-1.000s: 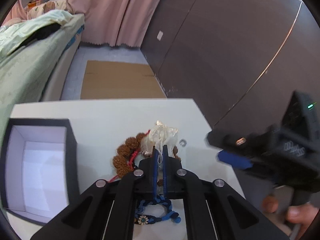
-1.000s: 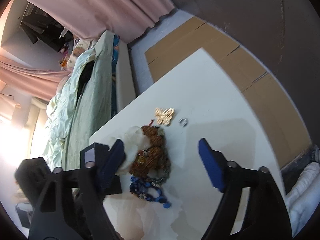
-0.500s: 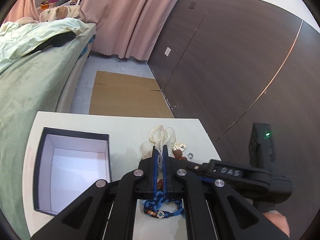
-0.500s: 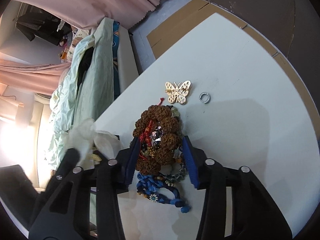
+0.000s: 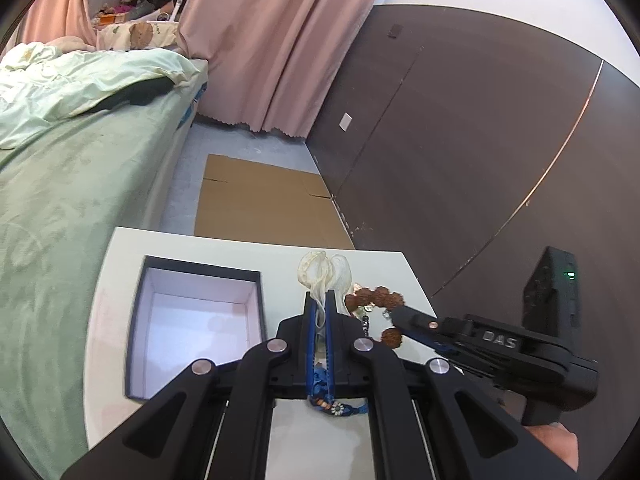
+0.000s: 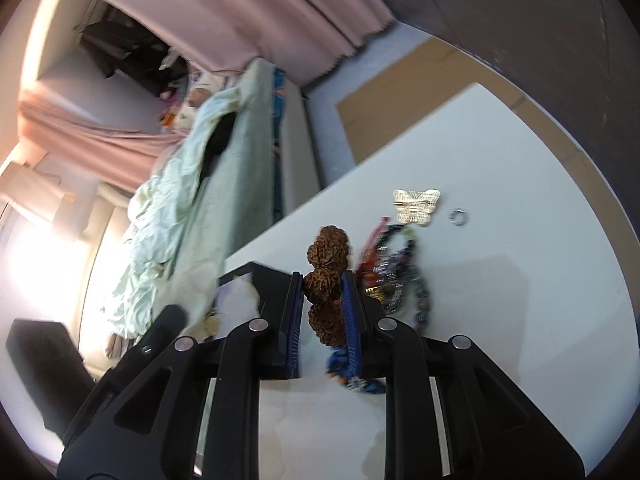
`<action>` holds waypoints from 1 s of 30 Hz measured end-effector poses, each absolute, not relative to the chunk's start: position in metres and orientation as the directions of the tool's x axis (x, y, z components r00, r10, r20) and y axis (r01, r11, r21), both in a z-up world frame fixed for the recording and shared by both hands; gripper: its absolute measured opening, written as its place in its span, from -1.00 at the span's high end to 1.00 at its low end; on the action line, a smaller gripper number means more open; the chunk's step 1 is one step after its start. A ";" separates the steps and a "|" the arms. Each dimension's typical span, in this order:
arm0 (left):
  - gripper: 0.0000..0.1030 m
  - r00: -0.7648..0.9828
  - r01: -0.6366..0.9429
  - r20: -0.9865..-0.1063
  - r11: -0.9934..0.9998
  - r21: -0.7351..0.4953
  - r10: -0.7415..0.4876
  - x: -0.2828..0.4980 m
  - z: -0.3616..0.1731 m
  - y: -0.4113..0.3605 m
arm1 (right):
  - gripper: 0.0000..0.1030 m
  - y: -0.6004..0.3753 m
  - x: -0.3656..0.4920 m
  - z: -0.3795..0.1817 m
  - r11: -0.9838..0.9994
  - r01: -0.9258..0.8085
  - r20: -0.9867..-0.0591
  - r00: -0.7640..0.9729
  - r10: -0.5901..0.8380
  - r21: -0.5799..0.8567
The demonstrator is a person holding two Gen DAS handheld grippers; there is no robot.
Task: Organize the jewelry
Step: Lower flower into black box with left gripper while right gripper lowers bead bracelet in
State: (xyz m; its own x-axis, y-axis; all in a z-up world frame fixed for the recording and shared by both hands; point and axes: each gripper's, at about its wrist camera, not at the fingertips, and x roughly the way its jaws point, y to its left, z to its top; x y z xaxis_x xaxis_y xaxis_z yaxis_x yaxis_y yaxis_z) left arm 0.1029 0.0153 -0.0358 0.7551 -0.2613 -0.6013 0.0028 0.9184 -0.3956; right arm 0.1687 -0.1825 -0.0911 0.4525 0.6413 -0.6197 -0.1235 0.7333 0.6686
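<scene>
My left gripper (image 5: 320,300) is shut on a white gauzy fabric piece (image 5: 324,274), held above the white table (image 5: 120,288). Just to its left stands an open black box (image 5: 200,270) with a white inside. My right gripper (image 6: 322,284) is closing its jaws on a brown knobbly bead bracelet (image 6: 326,256), and the blue pads press its sides. In the left wrist view the same bracelet (image 5: 376,296) hangs from the right gripper (image 5: 400,316). A dark beaded chain pile (image 6: 396,276), a gold butterfly clip (image 6: 416,206), a small silver ring (image 6: 459,217) and a blue bracelet (image 6: 352,380) lie on the table.
A bed with a green cover (image 5: 60,200) runs along the table's left side. Flat cardboard (image 5: 260,200) lies on the floor beyond the far edge. A dark wardrobe wall (image 5: 460,160) stands to the right. A person's hand (image 5: 556,444) holds the right gripper.
The right gripper's jaws went from wide open to closed around the brown bracelet and drew it off the pile. The left gripper rose with the white fabric, bringing the box more into view.
</scene>
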 end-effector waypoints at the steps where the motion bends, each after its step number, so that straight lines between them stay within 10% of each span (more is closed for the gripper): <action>1: 0.96 0.759 -0.004 -0.600 0.919 -0.393 -0.253 0.099 -0.034 0.018 | 0.61 -0.180 0.165 -0.088 0.730 -0.136 -0.613 0.455 0.646 0.670; 13: 0.89 0.767 -0.077 -0.615 0.925 -0.371 -0.183 0.089 -0.040 0.050 | 0.61 -0.172 0.143 -0.062 0.703 -0.203 -0.551 0.489 0.676 0.682; 17: -0.68 0.793 -0.100 -0.590 0.921 -0.375 -0.154 0.082 -0.036 0.060 | 0.61 -0.164 0.141 -0.060 0.688 -0.222 -0.531 0.489 0.692 0.691; 30: -0.61 0.818 -0.148 -0.567 0.914 -0.377 -0.102 0.064 -0.018 0.088 | 0.61 -0.120 0.135 -0.054 0.595 -0.287 -0.438 0.459 0.773 0.751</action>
State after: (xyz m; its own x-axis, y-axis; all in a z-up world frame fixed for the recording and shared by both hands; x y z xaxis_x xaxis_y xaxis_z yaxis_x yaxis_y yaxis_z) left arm 0.0640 0.0880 -0.0176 0.8175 -0.1017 -0.5668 -0.1477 0.9144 -0.3770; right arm 0.1348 -0.1198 -0.0543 0.4588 0.7732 -0.4378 -0.2866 0.5952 0.7508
